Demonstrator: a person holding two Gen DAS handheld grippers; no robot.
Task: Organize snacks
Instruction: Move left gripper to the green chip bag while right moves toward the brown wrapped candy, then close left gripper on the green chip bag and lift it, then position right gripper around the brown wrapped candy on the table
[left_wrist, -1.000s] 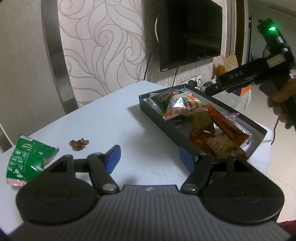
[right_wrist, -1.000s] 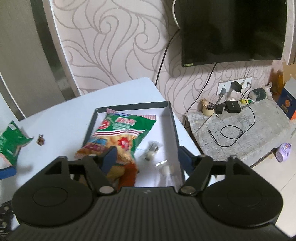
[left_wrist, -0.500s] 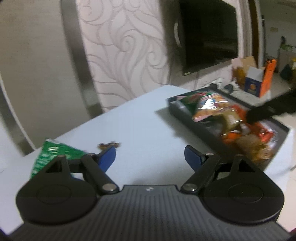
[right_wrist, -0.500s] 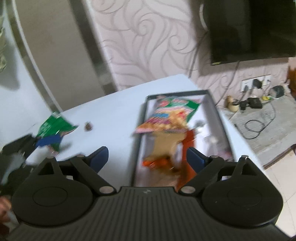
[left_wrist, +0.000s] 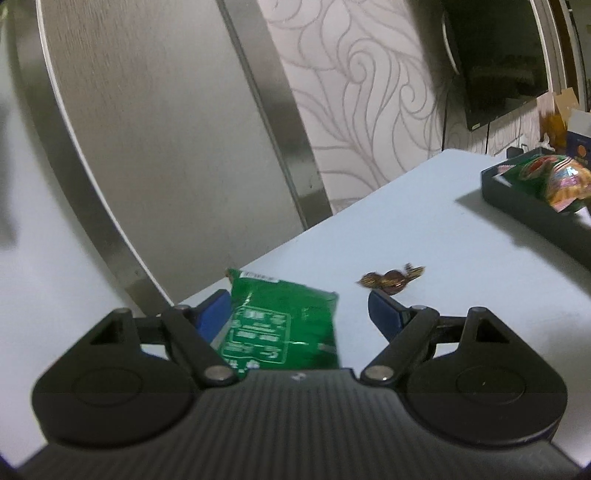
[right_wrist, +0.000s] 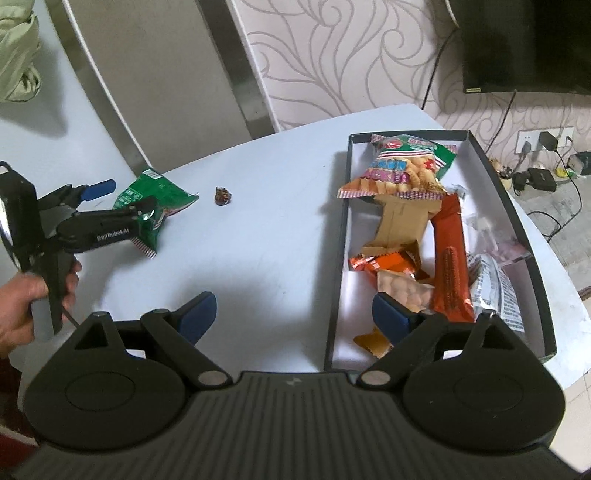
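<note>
Left gripper (left_wrist: 295, 314), jaws spread, now straddles the green packet (left_wrist: 284, 325) on the white table (left_wrist: 424, 221); a second ago it stood beside the black tray (right_wrist: 495, 177). We note the right gripper (right_wrist: 291, 314) released above the tray edge, and a wrapped candy (left_wrist: 391, 278) nearby.

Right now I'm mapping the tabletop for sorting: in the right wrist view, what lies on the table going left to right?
left gripper → green snack packet → small brown wrapped candy → bare stretch of white table → black tray of snacks.
</note>
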